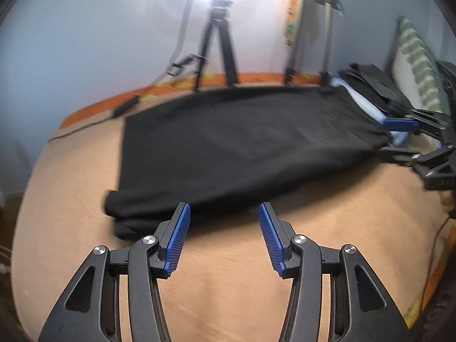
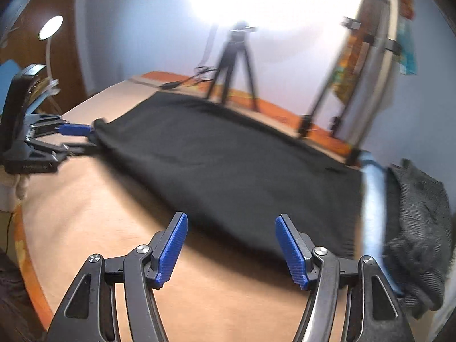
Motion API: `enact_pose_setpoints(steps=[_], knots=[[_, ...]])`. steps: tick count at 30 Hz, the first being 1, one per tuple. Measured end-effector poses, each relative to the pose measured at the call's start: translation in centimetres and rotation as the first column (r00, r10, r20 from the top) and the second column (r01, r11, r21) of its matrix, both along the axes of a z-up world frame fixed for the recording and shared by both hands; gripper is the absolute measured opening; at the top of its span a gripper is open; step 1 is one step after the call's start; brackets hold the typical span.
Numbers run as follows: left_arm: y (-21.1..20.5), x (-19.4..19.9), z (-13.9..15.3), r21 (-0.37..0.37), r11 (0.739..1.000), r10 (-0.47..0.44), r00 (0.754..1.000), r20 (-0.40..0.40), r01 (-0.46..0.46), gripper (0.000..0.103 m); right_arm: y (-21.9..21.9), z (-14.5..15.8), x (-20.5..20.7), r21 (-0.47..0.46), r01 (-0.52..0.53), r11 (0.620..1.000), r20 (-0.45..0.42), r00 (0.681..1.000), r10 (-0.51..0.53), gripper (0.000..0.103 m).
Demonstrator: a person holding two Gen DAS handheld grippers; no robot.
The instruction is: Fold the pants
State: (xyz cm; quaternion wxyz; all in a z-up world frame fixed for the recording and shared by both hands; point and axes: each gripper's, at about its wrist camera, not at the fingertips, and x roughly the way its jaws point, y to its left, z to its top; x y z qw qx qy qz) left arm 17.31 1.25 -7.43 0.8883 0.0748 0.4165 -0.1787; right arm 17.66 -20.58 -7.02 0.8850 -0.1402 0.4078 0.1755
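Black pants [image 1: 228, 145] lie flat on a tan bed sheet [image 1: 228, 279], folded lengthwise, with a bunched end at the near left. My left gripper [image 1: 224, 213] is open and empty, its blue pads just in front of the pants' near edge. In the right wrist view the pants [image 2: 228, 165] stretch across the sheet [image 2: 94, 222]. My right gripper [image 2: 231, 223] is open and empty at their near edge. The left gripper [image 2: 77, 135] shows at the far left there, at the pants' end. The right gripper [image 1: 404, 131] shows at the pants' right end in the left wrist view.
A black tripod [image 1: 218, 48] and a stand [image 1: 310, 28] are beyond the bed's far edge. A pile of dark and light blue clothes [image 2: 410, 228] sits at the right. A striped pillow [image 1: 419, 65] leans at the far right. A lamp [image 2: 50, 28] stands at the left.
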Motion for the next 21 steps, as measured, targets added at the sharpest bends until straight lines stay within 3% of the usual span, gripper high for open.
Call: enact_pose_setpoints(steps=[3,6,11,14,15,18,21], knots=[[-1.1,-0.2,-0.3,-0.005,1.0,-0.022,1.0,-0.017,0.021,0.037,2.5,-1.1,0.2,-0.016,-0.051,0.999,-0.017,0.999,0.05,0.065],[-1.6,0.0,-0.8,-0.037,0.999,-0.033,0.998,-0.045,0.031,0.037,4.5,-2.5,0.9,-0.044,-0.083,0.996,-0.026,0.996,0.082,0.065],[-2.7,0.3,-1.3,-0.028,0.998,-0.061,0.997,-0.056,0.06,0.03,6.3,-4.6,1.8,-0.086,-0.122,0.989,-0.054,0.992,0.118,0.058],[-3.5,0.5,-1.6,-0.012,0.997,-0.079,0.996,-0.051,0.079,0.03,6.5,-5.4,2.1,-0.118,-0.121,0.986,-0.062,0.991,0.114,0.041],[-3.7,0.6,-1.7,-0.012,0.996,-0.086,0.995,-0.053,0.085,0.03,6.3,-5.5,2.5,-0.106,-0.11,0.988,-0.068,0.992,0.103,0.031],[-4.4,0.9,-2.0,-0.009,0.994,-0.106,0.993,-0.056,0.106,0.03,4.7,-4.6,3.9,0.031,-0.066,0.997,-0.099,0.993,0.068,0.015],[-5.2,1.2,-2.0,0.003,0.993,-0.117,0.992,-0.042,0.117,0.03,3.8,-3.9,5.0,0.112,-0.033,0.993,-0.104,0.994,0.045,0.01]])
